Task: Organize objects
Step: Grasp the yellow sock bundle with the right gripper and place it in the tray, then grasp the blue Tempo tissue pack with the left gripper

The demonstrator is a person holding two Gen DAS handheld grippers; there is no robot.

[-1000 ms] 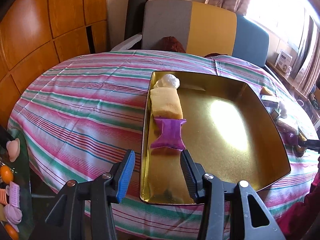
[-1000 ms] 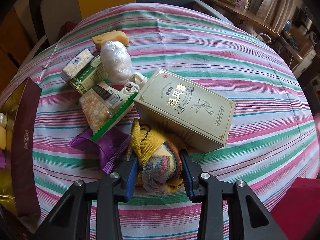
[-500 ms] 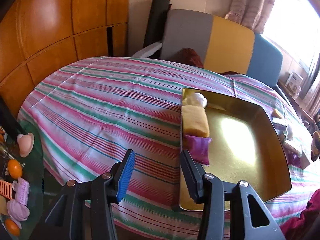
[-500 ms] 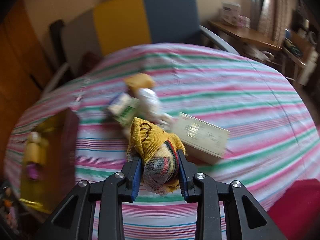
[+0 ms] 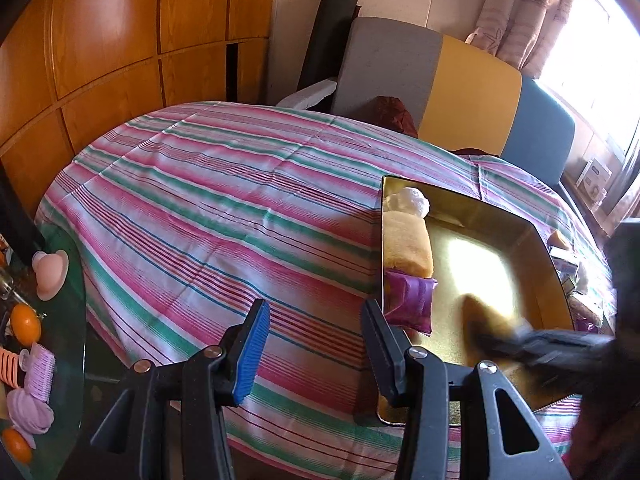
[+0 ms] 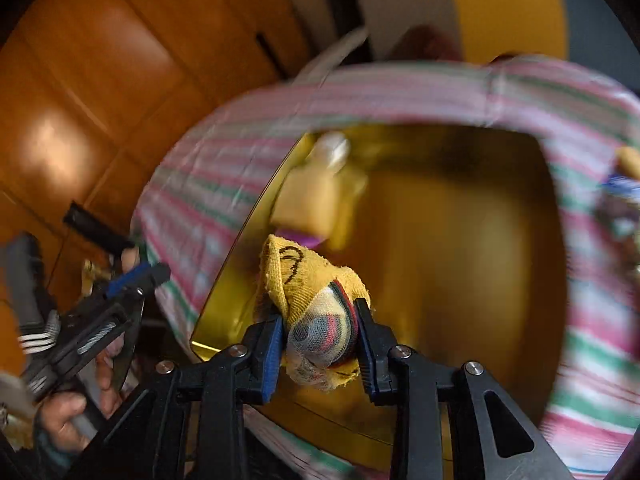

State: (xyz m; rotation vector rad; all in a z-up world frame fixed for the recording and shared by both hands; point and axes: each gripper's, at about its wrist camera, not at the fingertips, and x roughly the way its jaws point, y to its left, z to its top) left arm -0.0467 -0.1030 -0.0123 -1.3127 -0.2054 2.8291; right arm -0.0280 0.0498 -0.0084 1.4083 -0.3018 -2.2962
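Two hand-held grippers work over a round table [image 5: 208,208] draped in a pink, green and white striped cloth. Far left, a glass side surface carries small oranges [image 5: 25,322] and pastel plastic toys [image 5: 39,372], partly cut off by the frame edge. The left hand-held gripper [image 5: 314,350] hangs with its blue-padded jaws spread wide and nothing between them, over the cloth just beside the near left corner of the shiny gold metal tray [image 5: 532,264]. Along the tray's left wall lie three things in a row: a crumpled white plastic-wrapped ball [image 5: 412,202], a soft yellow sponge-like block [image 5: 407,247] and a glossy purple foil packet [image 5: 410,304]. Behind the table stands a chair with grey, yellow and blue panels [image 5: 472,80], against wood-panelled walls.

In its own view, the right hand-held gripper [image 6: 320,336] is clamped on a balled yellow knitted sock with red, green and grey stripes [image 6: 320,312], held above the near left part of the tray [image 6: 460,220]. That view is badly motion-blurred. In the left view this gripper [image 5: 536,346] is only a dark smear. Small packets [image 5: 564,264] beyond the tray's right rim are hard to make out.
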